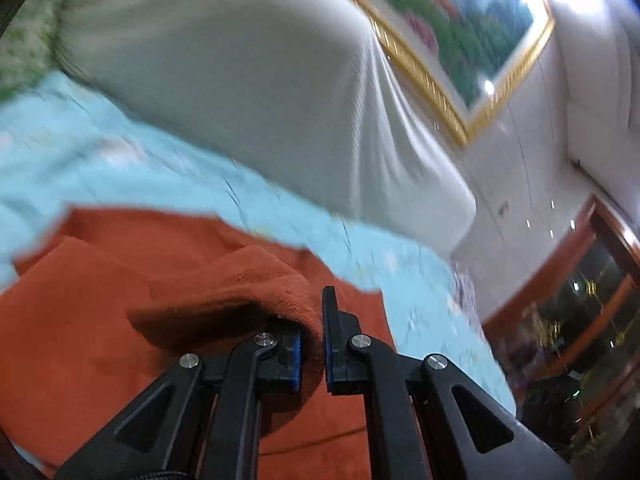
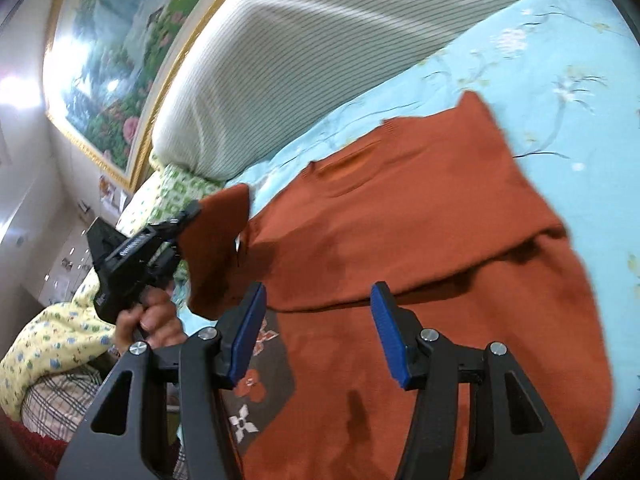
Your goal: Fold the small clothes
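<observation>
A rust-orange knit sweater (image 2: 420,208) lies spread on a light-blue flowered bedsheet (image 2: 560,80), with one sleeve folded across its body. My left gripper (image 1: 316,320) is shut on a bunched edge of the sweater (image 1: 248,280), and the cloth drapes over its left finger. In the right wrist view the left gripper (image 2: 192,216), held by a hand (image 2: 152,320), lifts a flap of the sweater off the bed at the left. My right gripper (image 2: 319,292) hangs open just above the sweater's lower part, its blue pads (image 2: 248,332) touching nothing.
A large white ribbed pillow (image 2: 300,60) lies along the far side of the bed under a gold-framed painting (image 2: 116,52). A yellow flowered quilt (image 2: 52,340) and plaid cloth (image 2: 60,400) sit at the left. A dark flowered patch (image 2: 256,384) shows by the sweater's hem.
</observation>
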### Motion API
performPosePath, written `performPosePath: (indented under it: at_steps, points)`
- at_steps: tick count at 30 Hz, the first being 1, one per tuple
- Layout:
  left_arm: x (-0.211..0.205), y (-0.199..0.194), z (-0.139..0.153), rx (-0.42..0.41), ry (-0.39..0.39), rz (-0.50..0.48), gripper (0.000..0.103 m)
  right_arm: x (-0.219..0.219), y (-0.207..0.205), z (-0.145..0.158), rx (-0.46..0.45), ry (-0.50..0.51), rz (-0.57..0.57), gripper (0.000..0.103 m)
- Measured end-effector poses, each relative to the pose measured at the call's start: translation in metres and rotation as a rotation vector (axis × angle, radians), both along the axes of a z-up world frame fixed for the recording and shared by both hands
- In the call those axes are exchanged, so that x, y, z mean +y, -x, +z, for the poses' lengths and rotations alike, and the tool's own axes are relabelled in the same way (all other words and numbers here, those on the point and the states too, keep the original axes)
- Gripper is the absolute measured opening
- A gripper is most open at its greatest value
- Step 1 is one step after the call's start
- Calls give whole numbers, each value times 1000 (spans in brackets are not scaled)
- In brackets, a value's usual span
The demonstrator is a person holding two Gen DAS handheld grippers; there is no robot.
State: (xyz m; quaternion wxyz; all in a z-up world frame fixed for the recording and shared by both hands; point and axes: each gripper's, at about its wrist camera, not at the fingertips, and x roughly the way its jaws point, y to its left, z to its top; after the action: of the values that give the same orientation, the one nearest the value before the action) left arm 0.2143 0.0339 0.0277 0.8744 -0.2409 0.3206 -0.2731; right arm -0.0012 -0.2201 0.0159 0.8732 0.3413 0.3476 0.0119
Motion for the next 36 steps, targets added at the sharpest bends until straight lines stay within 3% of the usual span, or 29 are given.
performPosePath:
  at_steps: [3,9,10,13,19,23,27,33,34,35,36]
  points:
    - [-40,-8,-26,55,-56,-59,6,-16,8,-4,8,1,-36,56]
    - [-83,-9,-70,167,-158,-121,29,-37,8,-16,58,22,-87,56]
    - [-82,-4,-72,171,-165,-127,31,-39,7,-18,67,24,-85,56]
    - [-68,20,-72,177,-192,-117,50,-37,-1,-18,76,43,-63,59]
    - [-5,81,-51,169,-195,-61,62,-7,-38,-18,99,174,30,71]
    - [50,112,-48,174,-292,57,65,32,-72,-24,139,356,157,71]
    - [102,112,-59,230,-393,193,67,79,-108,-40,181,559,304,71]
    - [129,92,-77,281,-397,246,68,128,-149,-71,212,932,377,71]
    - [128,88,-76,272,-404,255,70,130,-153,-76,225,960,380,66]
    - [125,82,-77,273,-413,253,72,126,-160,-81,242,950,383,29]
    - [122,74,-76,272,-428,246,72,118,-164,-80,254,905,375,8]
